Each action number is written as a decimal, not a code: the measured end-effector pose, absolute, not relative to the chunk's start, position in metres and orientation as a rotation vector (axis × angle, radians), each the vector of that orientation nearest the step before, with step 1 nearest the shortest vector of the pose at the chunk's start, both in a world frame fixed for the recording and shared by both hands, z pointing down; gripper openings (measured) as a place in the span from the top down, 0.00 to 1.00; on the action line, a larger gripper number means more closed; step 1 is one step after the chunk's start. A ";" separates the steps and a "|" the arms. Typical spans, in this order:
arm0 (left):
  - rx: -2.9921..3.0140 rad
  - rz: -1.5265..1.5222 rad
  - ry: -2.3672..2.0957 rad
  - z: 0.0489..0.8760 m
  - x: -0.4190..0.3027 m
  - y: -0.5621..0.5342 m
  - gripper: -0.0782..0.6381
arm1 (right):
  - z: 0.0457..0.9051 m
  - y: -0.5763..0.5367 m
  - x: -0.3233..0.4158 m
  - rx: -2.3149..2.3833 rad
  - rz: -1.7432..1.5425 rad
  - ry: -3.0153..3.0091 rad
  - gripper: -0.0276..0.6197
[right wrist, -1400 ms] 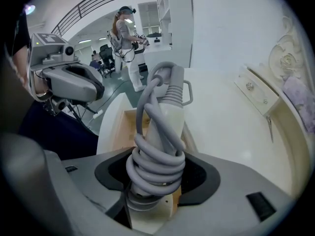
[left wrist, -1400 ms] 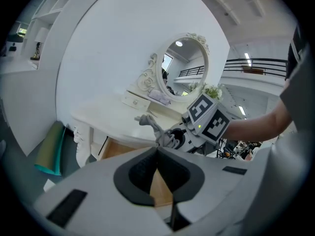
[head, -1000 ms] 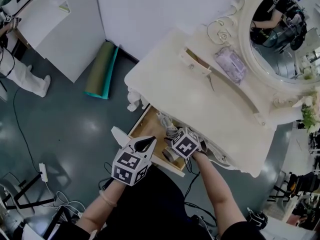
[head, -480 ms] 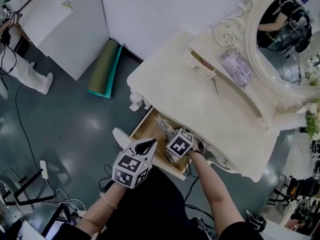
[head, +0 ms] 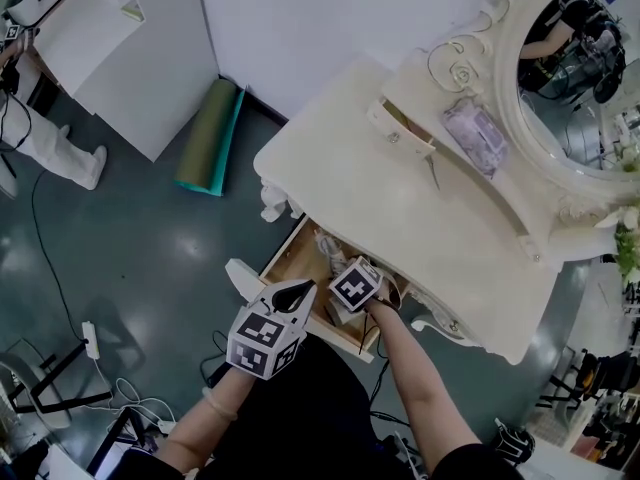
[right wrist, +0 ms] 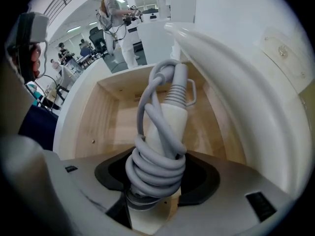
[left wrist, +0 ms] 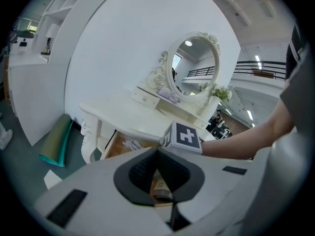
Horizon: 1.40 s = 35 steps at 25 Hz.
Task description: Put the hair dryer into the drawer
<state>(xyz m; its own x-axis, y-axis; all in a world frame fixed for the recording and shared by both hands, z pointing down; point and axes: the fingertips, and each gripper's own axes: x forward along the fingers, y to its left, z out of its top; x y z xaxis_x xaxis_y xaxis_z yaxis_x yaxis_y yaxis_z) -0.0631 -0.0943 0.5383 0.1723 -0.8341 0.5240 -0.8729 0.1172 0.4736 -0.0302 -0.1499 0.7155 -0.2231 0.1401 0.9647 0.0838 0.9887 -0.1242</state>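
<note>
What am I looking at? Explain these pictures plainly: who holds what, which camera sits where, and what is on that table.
No robot here: a person holds a grasping tool in each hand, each bearing a marker cube. The head view looks down from the person's head; the other two views ride on the tools and look along their jaws. The right tool is closed on a white hair dryer wrapped in its grey cord, pointing into the open wooden drawer of a cream dressing table. The left tool is shut and empty beside it. On the table's raised shelf lies a pale purple packet, before an oval mirror.
</note>
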 end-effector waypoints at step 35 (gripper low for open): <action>1.733 0.115 -1.587 0.546 -0.052 -0.099 0.89 | 0.736 -0.201 -0.015 0.362 0.334 -1.916 0.35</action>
<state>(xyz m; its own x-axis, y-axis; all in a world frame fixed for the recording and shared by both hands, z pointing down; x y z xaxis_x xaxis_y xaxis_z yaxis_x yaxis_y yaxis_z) -0.0520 -0.0990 0.5455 0.2202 -0.8121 0.5404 -0.8817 0.0713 0.4663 -0.0151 -0.2014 0.7357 -0.3494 -0.0924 0.9324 -0.4021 0.9136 -0.0602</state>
